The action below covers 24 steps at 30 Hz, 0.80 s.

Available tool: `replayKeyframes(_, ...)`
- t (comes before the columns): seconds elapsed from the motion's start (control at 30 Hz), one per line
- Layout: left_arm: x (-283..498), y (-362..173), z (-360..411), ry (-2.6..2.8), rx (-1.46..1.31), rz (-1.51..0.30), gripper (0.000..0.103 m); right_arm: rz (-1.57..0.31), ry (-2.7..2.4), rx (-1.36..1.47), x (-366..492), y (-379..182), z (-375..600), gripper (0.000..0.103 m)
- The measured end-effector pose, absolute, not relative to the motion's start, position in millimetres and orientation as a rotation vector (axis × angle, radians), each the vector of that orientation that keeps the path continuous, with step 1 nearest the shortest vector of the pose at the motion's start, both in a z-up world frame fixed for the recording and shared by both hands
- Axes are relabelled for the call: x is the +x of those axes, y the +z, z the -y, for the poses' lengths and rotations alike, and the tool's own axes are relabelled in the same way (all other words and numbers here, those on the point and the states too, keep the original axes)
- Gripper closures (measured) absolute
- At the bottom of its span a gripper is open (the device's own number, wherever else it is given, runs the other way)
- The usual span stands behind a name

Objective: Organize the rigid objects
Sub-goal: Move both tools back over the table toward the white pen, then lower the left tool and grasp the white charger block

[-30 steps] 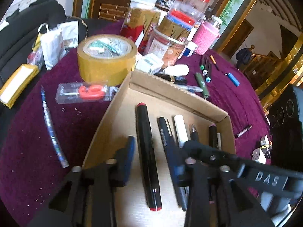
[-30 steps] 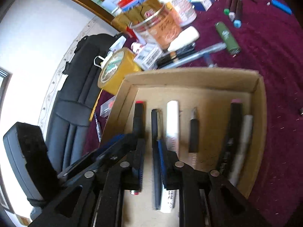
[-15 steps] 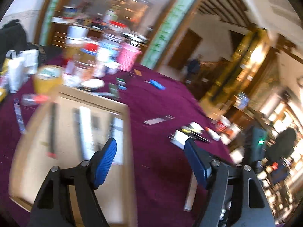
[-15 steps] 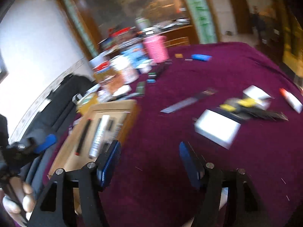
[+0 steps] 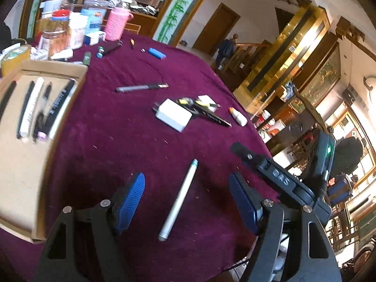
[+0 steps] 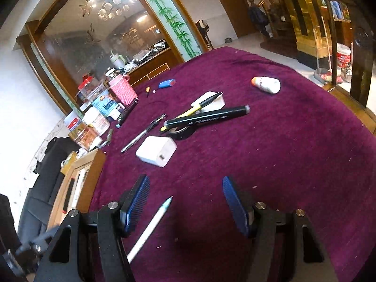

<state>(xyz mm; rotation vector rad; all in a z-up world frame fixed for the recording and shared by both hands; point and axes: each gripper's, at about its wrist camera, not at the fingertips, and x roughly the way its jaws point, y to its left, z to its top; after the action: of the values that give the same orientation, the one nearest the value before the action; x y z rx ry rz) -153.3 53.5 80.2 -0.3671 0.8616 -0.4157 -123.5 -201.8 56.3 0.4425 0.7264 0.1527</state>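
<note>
A white pen (image 5: 179,198) lies on the purple tablecloth between the open fingers of my left gripper (image 5: 188,199), which holds nothing. The same pen (image 6: 151,225) lies beside the left finger of my open, empty right gripper (image 6: 185,204). A cardboard tray (image 5: 21,164) with several pens and markers in it sits at the left; it also shows in the right wrist view (image 6: 91,166). Ahead lie a white charger block (image 6: 156,150), a black marker (image 6: 206,117), a yellow-black pen (image 6: 199,107), a silver-black pen (image 5: 142,87) and a small white bottle (image 6: 266,84).
Jars, a pink knitted bottle (image 6: 122,89), a blue lighter (image 6: 166,83), a tape roll (image 5: 15,57) and more pens crowd the far left of the table. A black tape ring (image 6: 183,131) lies under the marker. The table edge (image 6: 347,98) runs at the right.
Both grippers have swung away from above the cardboard tray to the right part of the table and have opened wide. The white pen now lies between the left gripper's fingers.
</note>
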Motion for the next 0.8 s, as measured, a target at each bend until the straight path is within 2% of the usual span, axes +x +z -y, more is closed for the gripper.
replayKeyframes(0.37, -154, 71, -27, -0.463, -0.333, -0.901, 0.029, -0.75, 0.162, 0.498, -116, 36, 220, 0.031)
replayKeyframes(0.8, -152, 61, -44, -0.535, -0.434, -0.918, 0.029, -0.831, 0.129, 0.496, -107, 26, 215, 0.031)
